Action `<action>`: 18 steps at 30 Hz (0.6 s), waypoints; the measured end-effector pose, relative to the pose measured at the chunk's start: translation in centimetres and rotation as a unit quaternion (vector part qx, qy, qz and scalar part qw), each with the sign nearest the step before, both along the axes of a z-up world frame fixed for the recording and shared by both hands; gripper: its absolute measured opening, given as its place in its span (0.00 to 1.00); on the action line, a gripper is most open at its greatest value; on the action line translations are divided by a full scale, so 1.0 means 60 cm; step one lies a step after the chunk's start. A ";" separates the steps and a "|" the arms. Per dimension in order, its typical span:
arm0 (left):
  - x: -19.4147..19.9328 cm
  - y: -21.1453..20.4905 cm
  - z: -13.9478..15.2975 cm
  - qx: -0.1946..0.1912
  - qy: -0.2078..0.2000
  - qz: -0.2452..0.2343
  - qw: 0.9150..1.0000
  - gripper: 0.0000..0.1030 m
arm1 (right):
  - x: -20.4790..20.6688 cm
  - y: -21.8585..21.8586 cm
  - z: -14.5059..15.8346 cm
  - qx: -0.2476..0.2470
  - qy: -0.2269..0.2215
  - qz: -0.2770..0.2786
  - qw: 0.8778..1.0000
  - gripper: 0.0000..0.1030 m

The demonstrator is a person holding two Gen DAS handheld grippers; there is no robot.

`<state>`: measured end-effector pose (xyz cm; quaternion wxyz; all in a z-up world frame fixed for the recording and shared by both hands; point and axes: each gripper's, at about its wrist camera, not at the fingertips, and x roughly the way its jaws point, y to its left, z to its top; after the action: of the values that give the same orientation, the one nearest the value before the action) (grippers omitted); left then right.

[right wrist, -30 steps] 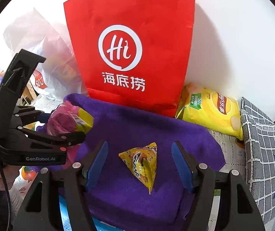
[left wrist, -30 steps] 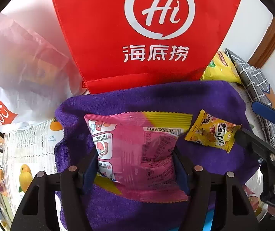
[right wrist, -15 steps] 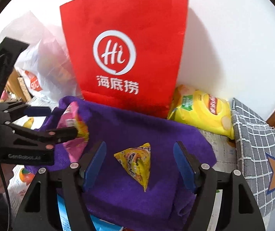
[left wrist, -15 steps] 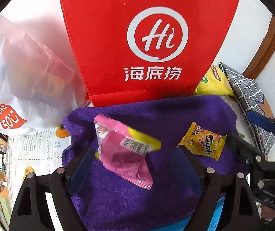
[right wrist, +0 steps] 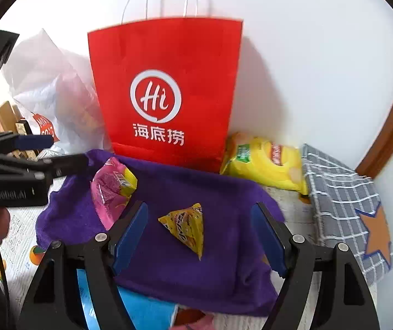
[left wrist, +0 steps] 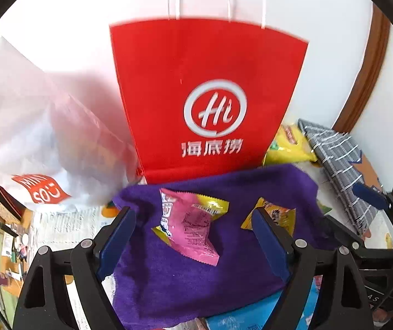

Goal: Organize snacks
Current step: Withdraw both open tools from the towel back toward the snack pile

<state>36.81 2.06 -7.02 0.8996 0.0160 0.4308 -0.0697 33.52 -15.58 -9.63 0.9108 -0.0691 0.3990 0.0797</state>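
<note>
A pink and yellow snack packet [left wrist: 189, 224] lies on a purple towel [left wrist: 196, 283], free of my left gripper [left wrist: 193, 236], which is open and empty just behind it. The packet also shows in the right wrist view [right wrist: 112, 189]. A small yellow triangular snack packet [right wrist: 187, 227] lies on the towel [right wrist: 224, 261] between the open fingers of my right gripper [right wrist: 199, 236], untouched. It shows at right in the left wrist view [left wrist: 276, 214]. A red paper bag [right wrist: 166, 90] with white handles stands upright behind the towel.
A yellow chip bag [right wrist: 265, 162] lies right of the red bag against the white wall. A grey checked cloth [right wrist: 345, 200] lies at far right. A white plastic bag [left wrist: 31, 137] sits at left. Something blue [right wrist: 141, 313] sticks out under the towel's front edge.
My left gripper opened and let go of the pink packet, which now lies on the towel. Both grippers drew back from the red bag, so its top and handles show.
</note>
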 end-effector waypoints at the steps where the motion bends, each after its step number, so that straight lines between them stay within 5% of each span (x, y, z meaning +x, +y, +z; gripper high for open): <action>1: -0.008 0.003 0.012 -0.006 -0.006 0.001 1.000 0.83 | -0.009 -0.003 0.008 -0.004 -0.005 -0.007 1.000 0.75; 8: -0.063 0.015 0.070 -0.019 -0.043 0.005 0.999 0.83 | -0.083 -0.029 0.042 0.037 -0.022 -0.024 0.999 0.76; 14: -0.135 0.025 0.085 0.012 -0.055 -0.003 0.998 0.83 | -0.137 -0.032 0.016 0.041 0.001 -0.026 0.999 0.76; 18: -0.178 0.041 0.084 0.000 -0.048 0.004 0.999 0.83 | -0.175 -0.043 0.003 0.052 0.019 -0.039 0.998 0.76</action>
<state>26.11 4.50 -1.95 0.9195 0.0180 0.3873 -0.0653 23.02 -18.18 -9.43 0.9080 -0.0046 0.4139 0.0655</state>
